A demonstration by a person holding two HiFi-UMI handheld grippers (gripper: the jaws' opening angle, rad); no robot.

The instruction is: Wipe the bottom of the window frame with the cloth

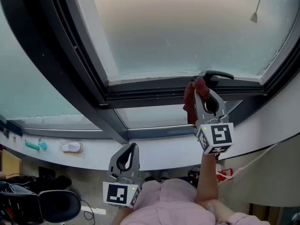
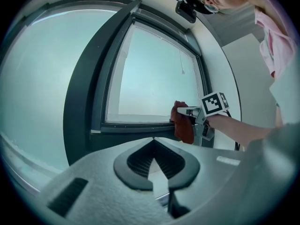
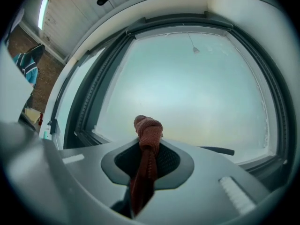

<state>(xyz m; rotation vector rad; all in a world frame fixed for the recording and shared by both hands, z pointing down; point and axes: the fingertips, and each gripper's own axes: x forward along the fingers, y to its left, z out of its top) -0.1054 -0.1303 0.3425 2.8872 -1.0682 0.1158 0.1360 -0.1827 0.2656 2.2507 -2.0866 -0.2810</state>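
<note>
While the right claw [image 1: 200, 89] is clenched on the reddish-brown cloth [image 1: 189, 105], the cloth's bunched end meets the bottom rail of the window frame [image 1: 150, 86] just left of the window handle [image 1: 219, 74], with the rest hanging below the rail. Judging by this, wiping is at its start: the rail running left from the handle to the frame's corner appears yet to be covered, and no cleaned strip can be told apart. The left claw [image 1: 134, 146] hangs well below and left of the handle, clenched on nothing. The handle itself juts over the rail and may block a pass to the right. A blind cord weight [image 1: 253, 17] hangs above and right of the handle, clear of the rail.
</note>
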